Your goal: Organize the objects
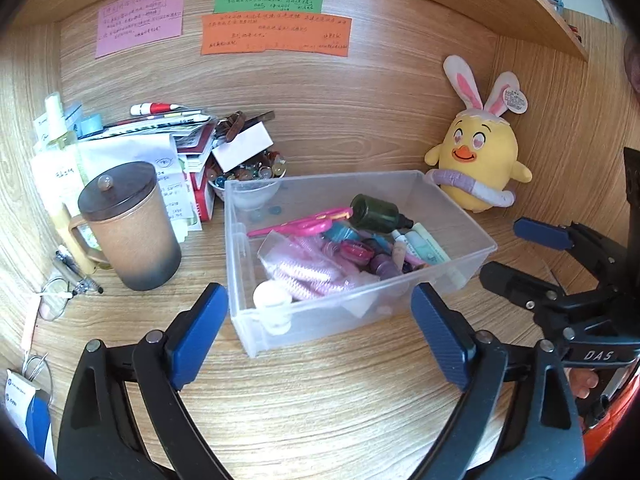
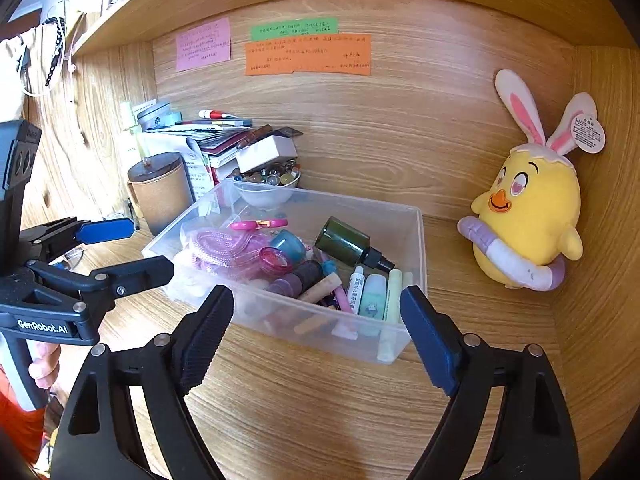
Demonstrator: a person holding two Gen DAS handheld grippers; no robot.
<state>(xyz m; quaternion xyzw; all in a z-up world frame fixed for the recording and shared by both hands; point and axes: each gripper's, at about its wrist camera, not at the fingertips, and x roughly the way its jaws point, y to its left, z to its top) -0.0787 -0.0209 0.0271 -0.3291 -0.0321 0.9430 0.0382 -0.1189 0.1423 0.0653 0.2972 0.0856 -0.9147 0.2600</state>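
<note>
A clear plastic box (image 1: 472, 254) (image 2: 418, 240) stands on the wooden desk, filled with small items: a dark green bottle (image 1: 374, 212) (image 2: 344, 242), pink scissors (image 1: 304, 222), tubes (image 2: 374, 292) and a pink bagged item (image 1: 304, 268). My left gripper (image 1: 320, 338) is open and empty, just in front of the box's near wall; it also shows in the right wrist view (image 2: 132, 248). My right gripper (image 2: 316, 334) is open and empty in front of the box's corner; it also shows in the left wrist view (image 1: 516, 252).
A yellow plush chick (image 1: 478, 160) (image 2: 528, 216) leans in the right corner. A lidded brown mug (image 1: 128, 224) (image 2: 160, 190), a paper and book pile (image 1: 160, 140), a bowl of marbles (image 1: 248, 174) and glasses (image 1: 52, 300) sit left. A shelf hangs overhead.
</note>
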